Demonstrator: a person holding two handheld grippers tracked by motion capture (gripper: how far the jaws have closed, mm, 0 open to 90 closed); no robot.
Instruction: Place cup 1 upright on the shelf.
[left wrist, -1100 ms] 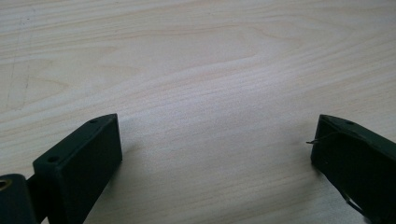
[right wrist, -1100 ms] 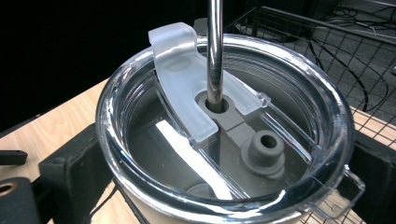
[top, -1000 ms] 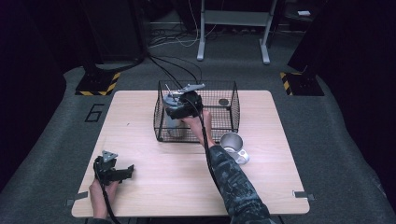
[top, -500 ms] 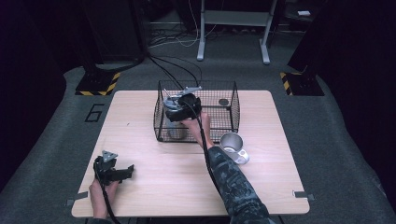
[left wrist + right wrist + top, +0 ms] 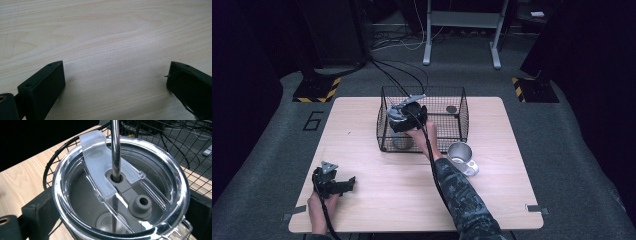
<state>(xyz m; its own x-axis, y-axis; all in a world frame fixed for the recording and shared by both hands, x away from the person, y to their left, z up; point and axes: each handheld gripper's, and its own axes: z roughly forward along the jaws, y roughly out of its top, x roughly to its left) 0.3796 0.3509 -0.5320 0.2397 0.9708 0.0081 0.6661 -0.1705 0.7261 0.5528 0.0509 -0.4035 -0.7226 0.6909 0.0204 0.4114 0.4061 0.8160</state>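
Two hand-held grippers are in your hands: your right hand-held gripper (image 5: 404, 117) pinches the lidded tumbler (image 5: 120, 192) at the wire basket's (image 5: 457, 107) left end, a metal straw (image 5: 115, 147) standing upright through its clear lid; your left hand-held gripper (image 5: 116, 82) rests on the desk (image 5: 377, 170), jaws spread wide around bare wood. One steel cup (image 5: 462, 155) lies just outside the basket.

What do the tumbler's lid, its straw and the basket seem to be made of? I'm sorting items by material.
The lid looks like clear glossy plastic: you see through it into the cup, and its rim glints. Its slider looks frosted, the seals grey and rubbery. The straw looks like polished metal, mirror-bright. The basket appears to be thin dark wire mesh, probably coated; the finish is hard to tell.
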